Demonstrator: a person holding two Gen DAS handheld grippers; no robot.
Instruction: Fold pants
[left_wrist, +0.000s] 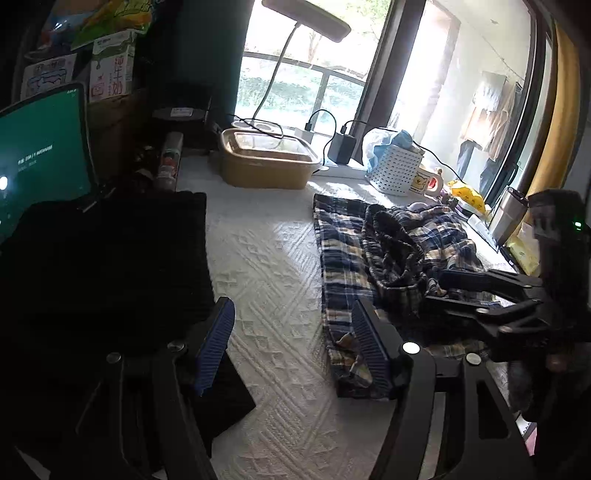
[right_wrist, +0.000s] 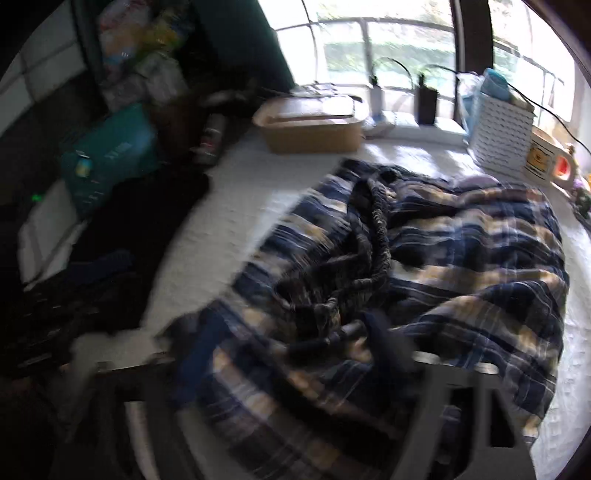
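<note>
A: Right of the left claw (left_wrist: 293, 347), touching its right finger, lie the pants (left_wrist: 373, 258); plaid, rumpled, heaped on the white cloth (left_wrist: 266, 266); that claw's fingers stand wide apart, gripping nothing.

B: And the right claw (left_wrist: 437, 286)?

A: Low over the heap, tips among the folds; in the left wrist view its two fingers sit close with a narrow gap; whether cloth is caught between them I cannot tell; its own view is blurred.

B: How will the pants handle?

A: My guess: light, thin, quite limp; they will sag and drape from any single grip, not hold a shape; not slippery, by the look of the weave, and nothing fragile about them.

B: Where to take hold?

A: The waistband (right_wrist: 380, 225), I would say; it shows as a dark gathered ridge just ahead of the right claw, thicker than the rest, so it should pinch firmly; one claw at each end of it, then lift and shake flat; the hem near the left claw would serve for a leg.

B: Anything close by?

A: Dark cloth (left_wrist: 110, 266) left of the left claw; a tan tub (left_wrist: 266, 170) well ahead.
</note>
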